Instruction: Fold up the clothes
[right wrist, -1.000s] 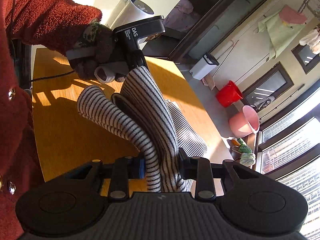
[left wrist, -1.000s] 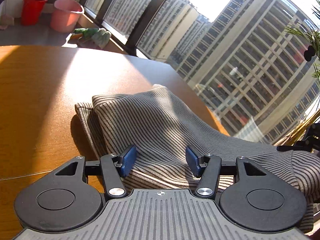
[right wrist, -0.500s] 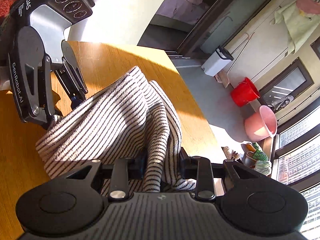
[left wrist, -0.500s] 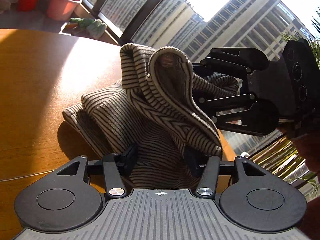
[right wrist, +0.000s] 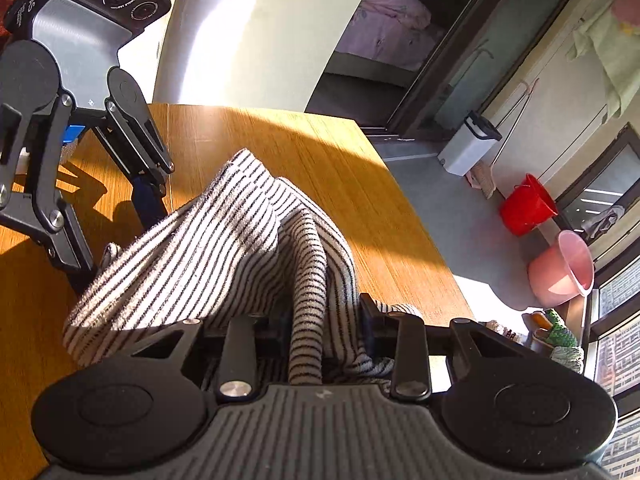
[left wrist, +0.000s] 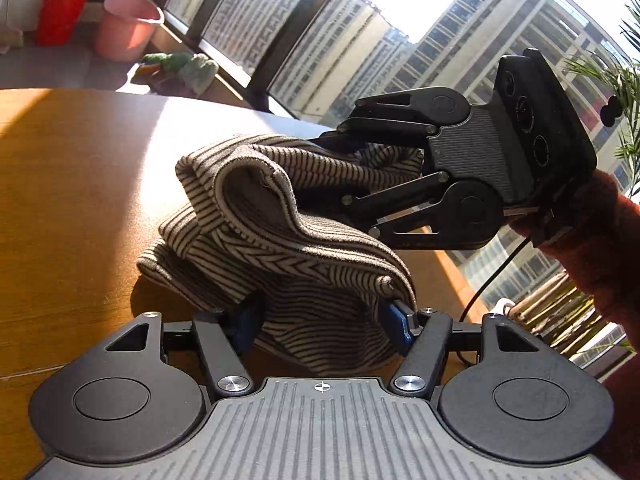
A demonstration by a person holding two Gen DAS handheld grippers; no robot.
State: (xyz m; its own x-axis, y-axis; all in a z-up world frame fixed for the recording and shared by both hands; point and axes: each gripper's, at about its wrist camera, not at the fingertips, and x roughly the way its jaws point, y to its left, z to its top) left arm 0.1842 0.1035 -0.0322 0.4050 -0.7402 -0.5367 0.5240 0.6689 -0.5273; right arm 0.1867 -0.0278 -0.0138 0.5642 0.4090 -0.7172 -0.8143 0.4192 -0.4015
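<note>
Both grippers are the same build: matte black linkage arms with round disc covers, a ribbed grey plate in the middle with a tiny crosshair mark, and shiny silver screws at the joints. The left gripper (left wrist: 324, 320) has blue pads (left wrist: 400, 322) on its fingers. The right gripper (left wrist: 340, 160) carries a black camera block with three round lenses, and a thin black cable (left wrist: 494, 276) hangs off it. The sleeve (left wrist: 608, 240) is fuzzy rust-red knit.

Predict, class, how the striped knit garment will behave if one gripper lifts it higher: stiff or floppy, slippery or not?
Probably floppy: the striped garment already sags in soft folds between the right gripper and the wooden table. Its fuzzy knit likely resists slipping. It looks light, since a single pinch holds a raised fold.
</note>
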